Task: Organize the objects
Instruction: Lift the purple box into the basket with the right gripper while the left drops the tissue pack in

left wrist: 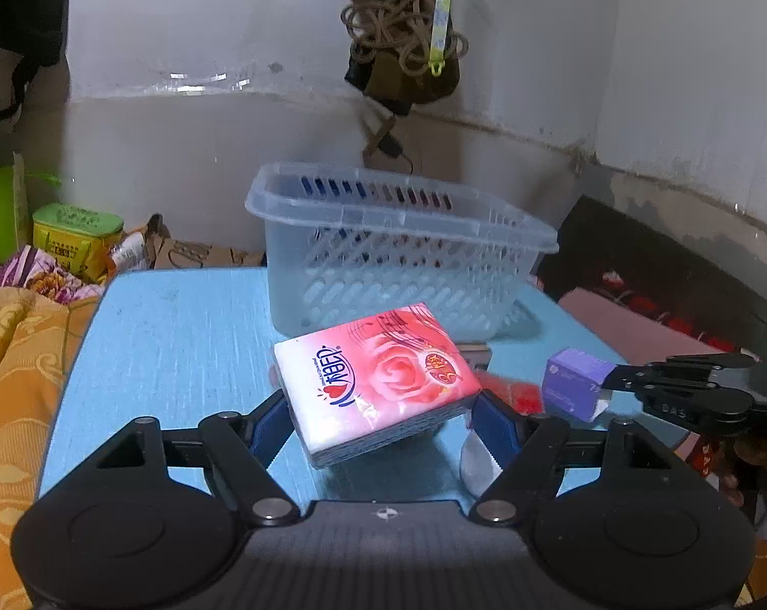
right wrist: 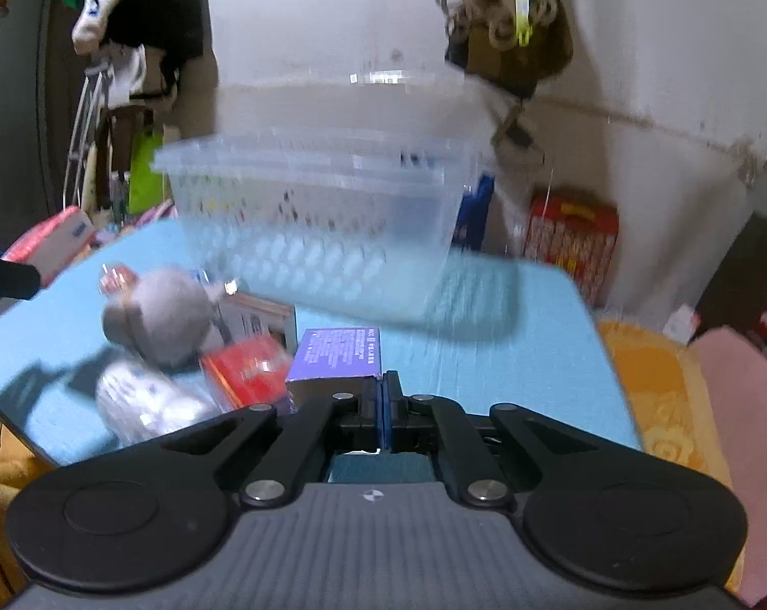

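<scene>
My left gripper [left wrist: 378, 417] is shut on a pink rose-print tissue pack [left wrist: 378, 381] and holds it above the blue table [left wrist: 180, 345], just in front of the clear plastic basket [left wrist: 398, 249]. My right gripper [right wrist: 385, 396] is shut on the edge of a small purple box [right wrist: 340, 356]; it also shows in the left wrist view [left wrist: 576, 381], gripped from the right. The basket in the right wrist view [right wrist: 322, 223] is blurred and stands beyond the purple box.
On the table [right wrist: 510, 356] lie a grey round object [right wrist: 154, 315], a red packet [right wrist: 251, 371], a white patterned item [right wrist: 149, 406] and a small box [right wrist: 256, 320]. Orange bedding [left wrist: 12, 381] lies left, a pink cloth [right wrist: 739, 406] right. A bag with rope [left wrist: 403, 35] hangs on the wall.
</scene>
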